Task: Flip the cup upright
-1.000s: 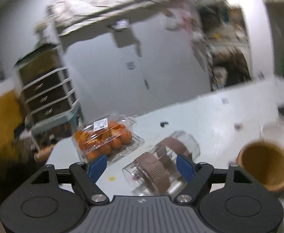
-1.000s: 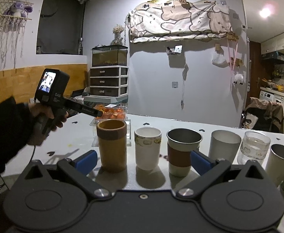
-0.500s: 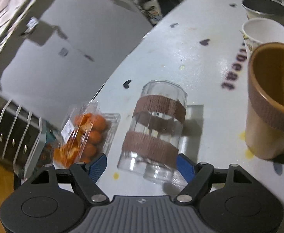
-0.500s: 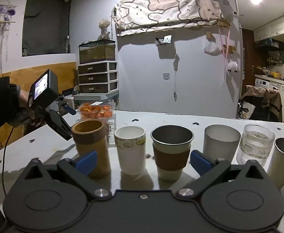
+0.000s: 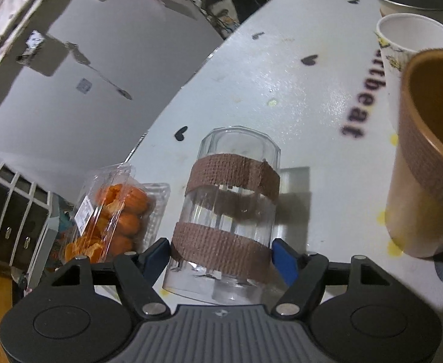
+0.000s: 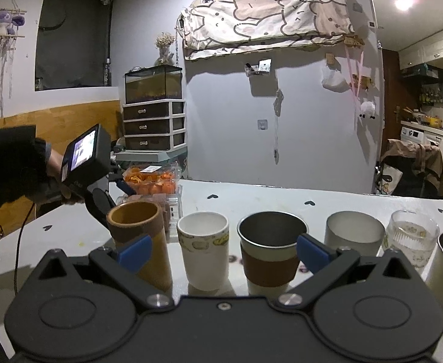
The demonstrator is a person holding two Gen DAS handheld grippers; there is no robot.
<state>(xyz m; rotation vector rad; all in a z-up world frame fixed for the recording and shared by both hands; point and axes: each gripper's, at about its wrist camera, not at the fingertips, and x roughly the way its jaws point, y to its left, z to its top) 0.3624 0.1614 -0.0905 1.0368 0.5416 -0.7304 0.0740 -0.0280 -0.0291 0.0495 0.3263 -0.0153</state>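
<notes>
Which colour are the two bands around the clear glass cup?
Brown, with a woven texture; the glass cup shows best in the left wrist view.

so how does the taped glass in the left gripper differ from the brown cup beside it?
Glass cup is clear with two brown tape bands; brown cup is opaque tan with one wide band. The glass lies on its side between the left gripper's fingers; the brown cup stands upright, untouched. Both are on the white table.

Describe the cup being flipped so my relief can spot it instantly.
On the white table, look left of the cup row, beside the clamshell of oranges. The glass lies between the left gripper's blue fingers. It is the only clear tumbler wrapped in two brown tape bands; its neighbour, the brown cup, is opaque.
</notes>
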